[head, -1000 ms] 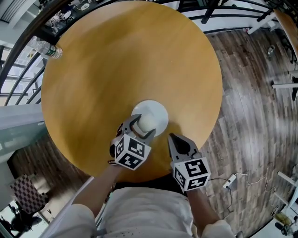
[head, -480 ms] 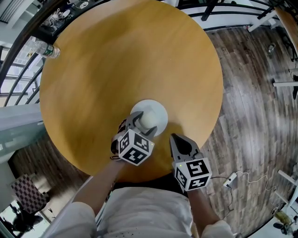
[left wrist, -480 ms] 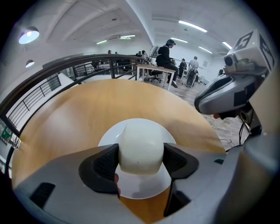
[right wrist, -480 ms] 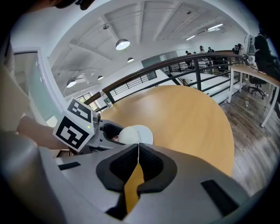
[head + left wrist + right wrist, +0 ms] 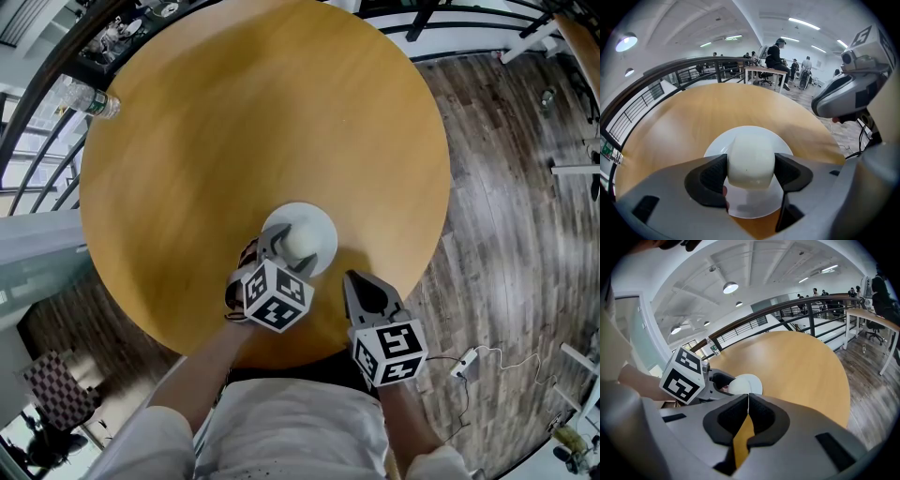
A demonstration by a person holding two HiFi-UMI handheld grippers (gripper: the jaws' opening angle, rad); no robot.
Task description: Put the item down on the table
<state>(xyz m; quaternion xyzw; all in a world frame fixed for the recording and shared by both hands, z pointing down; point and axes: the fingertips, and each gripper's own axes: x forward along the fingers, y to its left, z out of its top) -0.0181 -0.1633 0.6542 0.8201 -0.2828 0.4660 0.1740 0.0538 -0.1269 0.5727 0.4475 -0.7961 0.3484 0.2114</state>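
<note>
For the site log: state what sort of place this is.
Probably an open-plan office or lab, perhaps on a mezzanine. A round wooden table stands beside a dark curved railing, and beyond it a person is at a desk under strip ceiling lights.

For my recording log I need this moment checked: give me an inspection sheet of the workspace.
Surface: round wooden table.
Job's things: white rounded item over white plate; contact cannot be told.
Clutter: water bottle at the table's far left edge.
Grippers: left gripper shut on the white rounded item; right gripper shut, empty.
Cables: white plug with lead on the floor, right.
Surroundings: railing, wood floor, people at desks.
</note>
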